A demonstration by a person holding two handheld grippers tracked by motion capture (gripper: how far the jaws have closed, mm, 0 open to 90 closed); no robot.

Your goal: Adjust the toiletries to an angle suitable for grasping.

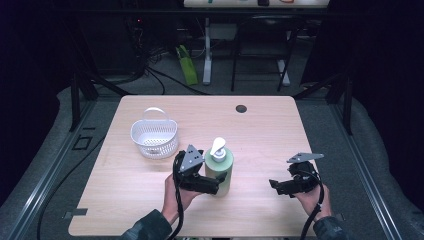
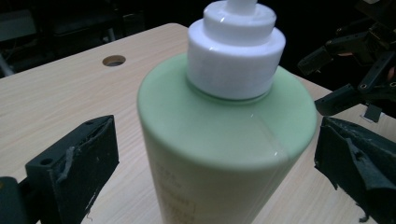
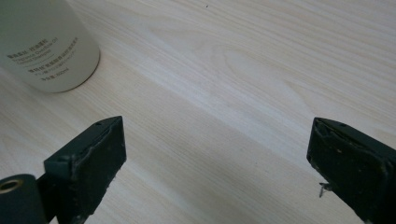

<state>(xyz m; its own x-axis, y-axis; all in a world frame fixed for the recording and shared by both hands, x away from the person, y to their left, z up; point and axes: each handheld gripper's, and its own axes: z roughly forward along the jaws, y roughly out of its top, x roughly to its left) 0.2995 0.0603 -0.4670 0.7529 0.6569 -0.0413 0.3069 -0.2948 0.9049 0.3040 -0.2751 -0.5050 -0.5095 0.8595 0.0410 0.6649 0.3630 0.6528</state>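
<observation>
Green plastic pump bottle (image 1: 219,170) stands upright on my wooden table (image 1: 150,200), between my left gripper's (image 1: 216,185) wide jaws, not squeezed. My right gripper (image 1: 276,187) hangs wide apart nearby. White plastic basket (image 1: 154,135) looks empty.

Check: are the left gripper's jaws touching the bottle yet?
Apart. In the left gripper view, bare table shows between each jaw of the left gripper and the green bottle standing between them.
</observation>
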